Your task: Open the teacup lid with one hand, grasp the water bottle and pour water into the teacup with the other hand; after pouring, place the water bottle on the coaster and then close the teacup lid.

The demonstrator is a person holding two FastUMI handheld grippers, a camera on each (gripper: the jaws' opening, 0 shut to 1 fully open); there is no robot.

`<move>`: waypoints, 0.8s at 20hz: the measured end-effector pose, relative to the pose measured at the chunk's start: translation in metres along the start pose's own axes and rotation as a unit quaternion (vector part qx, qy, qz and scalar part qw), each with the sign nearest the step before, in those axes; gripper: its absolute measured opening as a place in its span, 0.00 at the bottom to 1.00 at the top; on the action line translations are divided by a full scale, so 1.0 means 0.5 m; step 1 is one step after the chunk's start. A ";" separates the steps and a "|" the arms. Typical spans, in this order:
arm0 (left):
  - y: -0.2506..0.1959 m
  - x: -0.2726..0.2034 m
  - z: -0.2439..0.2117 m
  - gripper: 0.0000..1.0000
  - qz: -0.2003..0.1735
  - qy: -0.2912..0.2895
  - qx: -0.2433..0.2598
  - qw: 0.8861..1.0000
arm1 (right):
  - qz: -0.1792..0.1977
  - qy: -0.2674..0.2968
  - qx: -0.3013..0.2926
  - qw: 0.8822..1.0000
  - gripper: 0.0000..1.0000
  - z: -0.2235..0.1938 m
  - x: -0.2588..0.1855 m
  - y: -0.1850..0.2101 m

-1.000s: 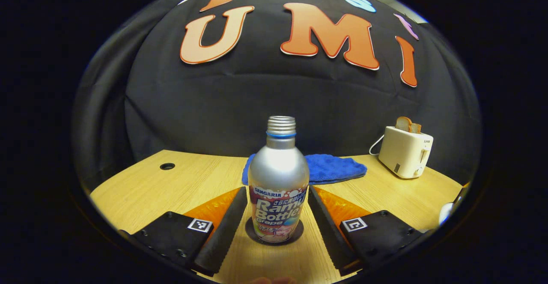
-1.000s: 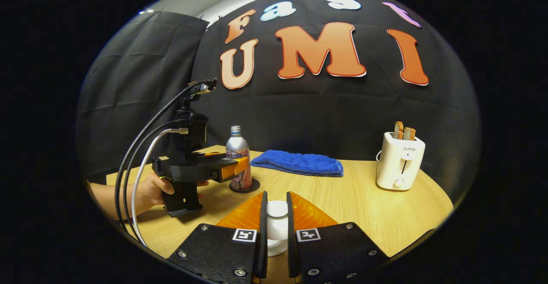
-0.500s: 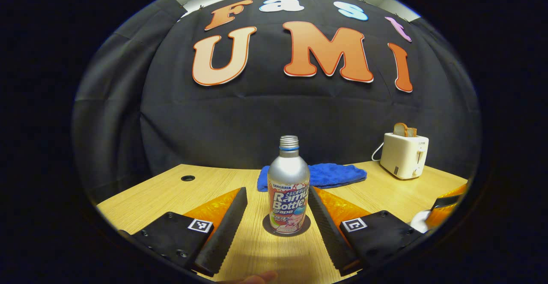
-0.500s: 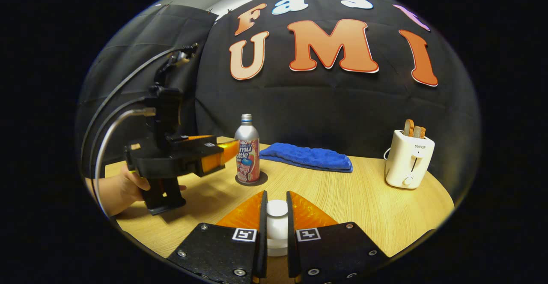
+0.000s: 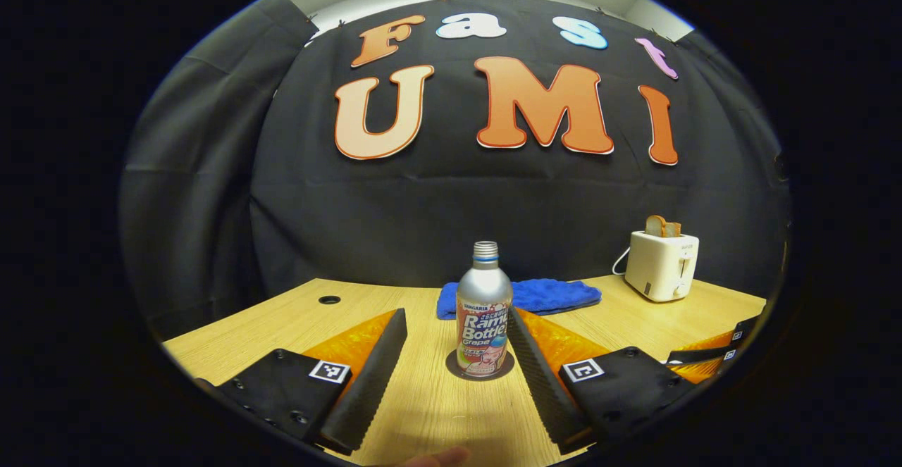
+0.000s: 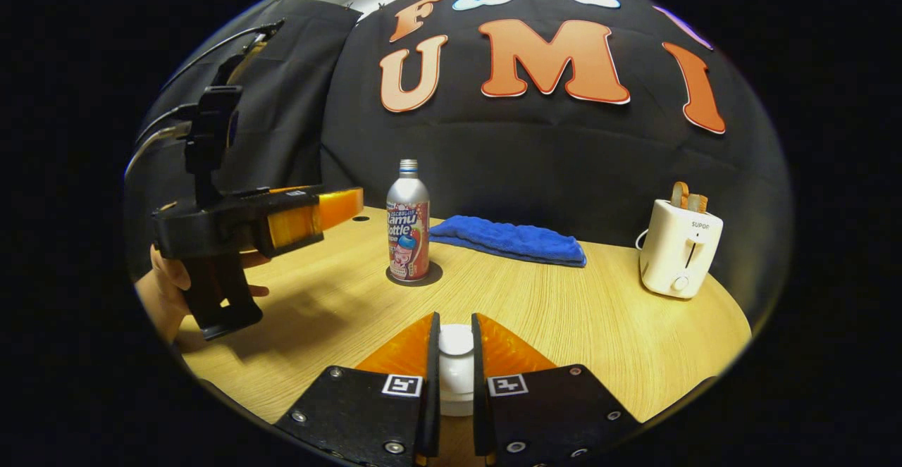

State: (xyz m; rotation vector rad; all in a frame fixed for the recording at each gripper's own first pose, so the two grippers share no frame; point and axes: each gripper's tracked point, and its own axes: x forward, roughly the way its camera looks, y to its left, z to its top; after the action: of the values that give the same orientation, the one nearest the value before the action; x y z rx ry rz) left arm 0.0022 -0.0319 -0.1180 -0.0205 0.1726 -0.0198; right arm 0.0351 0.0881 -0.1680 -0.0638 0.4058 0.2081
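Observation:
A silver water bottle [image 5: 484,312] with no cap stands upright on a dark round coaster [image 5: 452,368] on the wooden table. My left gripper [image 5: 456,315] is open, its fingers spread wide on either side of the bottle and short of it, touching nothing. In the right gripper view the bottle [image 6: 408,231] and coaster [image 6: 433,277] stand mid-table, with the left gripper [image 6: 331,208] hovering to their left. My right gripper [image 6: 455,319] is shut on the knob of the white teacup lid [image 6: 456,344]. The right gripper [image 5: 712,360] also peeks in low on the right of the left gripper view.
A blue cloth [image 6: 507,239] lies behind the bottle near the wall. A white toaster [image 6: 678,245] with bread slices stands at the back right. A hand [image 6: 165,291] holds the left gripper's handle. A cable hole [image 5: 329,299] sits in the table's far left.
My left gripper has drawn back from the bottle, which stays upright on the coaster and looks smaller now. The right gripper keeps its hold on the lid.

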 end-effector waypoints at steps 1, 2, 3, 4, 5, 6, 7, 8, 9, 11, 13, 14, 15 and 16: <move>0.001 -0.005 -0.003 0.94 0.002 0.000 -0.002 1.000 | 0.001 0.000 -0.001 1.000 0.20 0.001 0.000 0.000; 0.002 -0.011 -0.003 0.94 0.003 0.000 -0.005 1.000 | 0.002 -0.001 -0.004 1.000 0.20 -0.002 0.001 0.002; 0.003 -0.013 -0.002 0.94 0.007 0.000 -0.007 1.000 | 0.003 -0.002 -0.006 1.000 0.19 -0.002 0.001 0.001; 0.005 -0.017 0.001 0.94 0.011 0.000 -0.011 1.000 | 0.003 -0.004 -0.008 1.000 0.19 -0.002 -0.001 0.003; 0.007 -0.023 0.000 0.94 0.013 -0.001 -0.013 1.000 | 0.002 -0.005 -0.009 1.000 0.19 -0.002 -0.002 0.003; 0.009 -0.034 0.003 0.94 0.017 -0.003 -0.014 1.000 | 0.003 -0.008 -0.010 1.000 0.21 -0.002 -0.001 0.002; 0.011 -0.045 0.005 0.94 0.020 -0.004 -0.015 1.000 | 0.003 -0.009 -0.011 1.000 0.23 -0.003 -0.001 0.000; 0.011 -0.053 0.009 0.94 0.023 -0.005 -0.015 1.000 | 0.003 -0.012 -0.011 1.000 0.25 -0.003 0.001 0.003; 0.009 -0.059 0.012 0.94 0.025 -0.007 -0.015 1.000 | -0.002 -0.012 -0.011 1.000 0.26 -0.002 0.000 -0.003; 0.015 -0.075 0.031 0.94 0.031 -0.017 -0.014 0.999 | -0.003 -0.012 -0.003 1.000 0.35 0.005 0.000 -0.005; 0.021 -0.091 0.055 0.94 0.037 -0.033 -0.016 0.999 | -0.001 -0.024 0.002 1.000 0.42 0.027 -0.008 -0.003; 0.024 -0.098 0.070 0.94 0.039 -0.042 -0.015 0.998 | -0.004 -0.034 -0.002 0.999 0.45 0.045 -0.014 -0.006; 0.027 -0.106 0.081 0.89 0.043 -0.051 -0.013 0.998 | -0.007 -0.042 -0.007 0.999 0.51 0.060 -0.021 -0.009; 0.032 -0.111 0.093 0.89 0.047 -0.057 -0.008 0.997 | -0.011 -0.054 -0.011 0.998 0.50 0.069 -0.028 -0.013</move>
State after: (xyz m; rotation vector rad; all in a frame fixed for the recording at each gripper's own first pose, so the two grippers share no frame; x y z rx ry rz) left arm -0.0443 -0.0141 -0.0628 -0.0300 0.0601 0.0769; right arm 0.0373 0.0824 -0.1308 -0.0783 0.2960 0.1938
